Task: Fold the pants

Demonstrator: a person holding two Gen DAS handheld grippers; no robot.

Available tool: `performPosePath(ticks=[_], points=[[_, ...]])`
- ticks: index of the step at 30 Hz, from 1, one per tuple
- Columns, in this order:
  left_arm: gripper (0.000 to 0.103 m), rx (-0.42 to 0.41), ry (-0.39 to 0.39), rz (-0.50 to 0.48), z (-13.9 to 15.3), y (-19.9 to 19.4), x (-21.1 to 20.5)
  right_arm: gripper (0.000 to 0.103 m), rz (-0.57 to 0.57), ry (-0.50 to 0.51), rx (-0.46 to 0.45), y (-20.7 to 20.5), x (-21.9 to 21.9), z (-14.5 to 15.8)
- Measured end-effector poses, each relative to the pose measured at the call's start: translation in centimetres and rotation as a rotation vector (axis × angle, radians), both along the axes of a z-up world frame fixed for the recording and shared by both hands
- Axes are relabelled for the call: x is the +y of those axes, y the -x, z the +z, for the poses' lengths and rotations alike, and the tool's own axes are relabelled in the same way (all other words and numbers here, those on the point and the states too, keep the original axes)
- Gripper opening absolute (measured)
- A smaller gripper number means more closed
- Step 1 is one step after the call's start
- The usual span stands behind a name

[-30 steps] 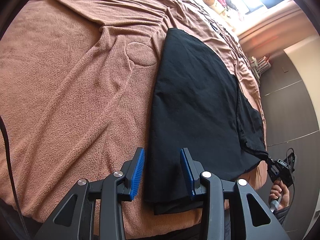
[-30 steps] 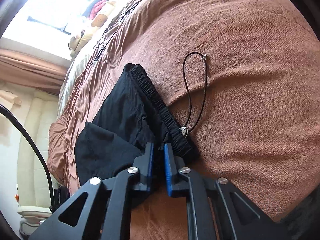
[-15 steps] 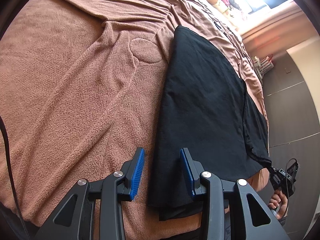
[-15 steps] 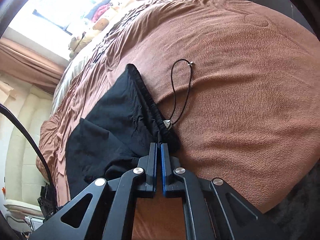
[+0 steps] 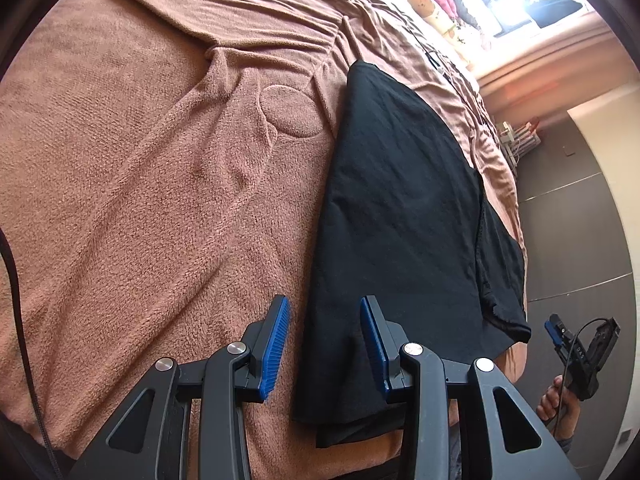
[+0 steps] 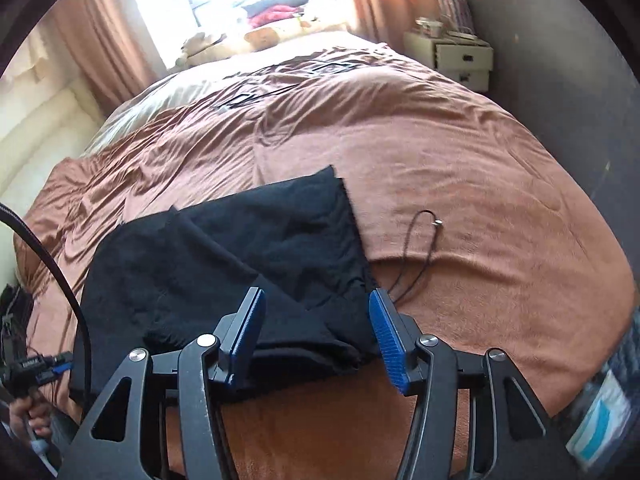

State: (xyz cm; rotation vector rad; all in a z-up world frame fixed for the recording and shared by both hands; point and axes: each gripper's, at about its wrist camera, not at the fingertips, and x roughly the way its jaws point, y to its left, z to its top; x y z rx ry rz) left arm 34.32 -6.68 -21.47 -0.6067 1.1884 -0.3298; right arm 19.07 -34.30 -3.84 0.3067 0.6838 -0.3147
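Black pants (image 5: 400, 216) lie folded on the brown blanket (image 5: 140, 200) near the bed's front edge. My left gripper (image 5: 324, 344) is open and empty, its jaws over the near left corner of the pants. In the right wrist view the pants (image 6: 240, 256) lie in a loose folded stack, and a thin black drawstring (image 6: 416, 256) trails from the waistband onto the blanket. My right gripper (image 6: 316, 340) is open and empty, above the near right corner of the pants. It also shows at the edge of the left wrist view (image 5: 560, 332).
The bed's front edge (image 5: 360, 460) is close under both grippers. A white nightstand (image 6: 460, 56) stands at the far right. Pillows and soft toys (image 6: 256, 36) lie by the bright window. Dark floor (image 5: 580, 240) lies to the right of the bed.
My right gripper has opened and let go of the pants' waistband, then swung to face along the bed. The left gripper has shifted slightly left and stayed open.
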Motion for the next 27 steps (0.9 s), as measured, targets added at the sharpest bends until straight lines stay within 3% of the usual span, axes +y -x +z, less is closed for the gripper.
performPosePath(ticks=[4, 12, 27], points=[[0.039, 0.017, 0.060, 0.006, 0.0, 0.2, 0.3, 0.052, 0.151, 0.087, 0.025, -1.8, 4.0, -0.6], [0.039, 0.024, 0.068, 0.000, -0.3, 0.2, -0.1, 0.052, 0.341, 0.226, 0.127, -4.7, 8.9, -3.1], [0.039, 0.026, 0.065, 0.005, -0.5, -0.1, 0.3, 0.052, 0.602, 0.430, 0.295, -9.9, 11.3, -5.7]])
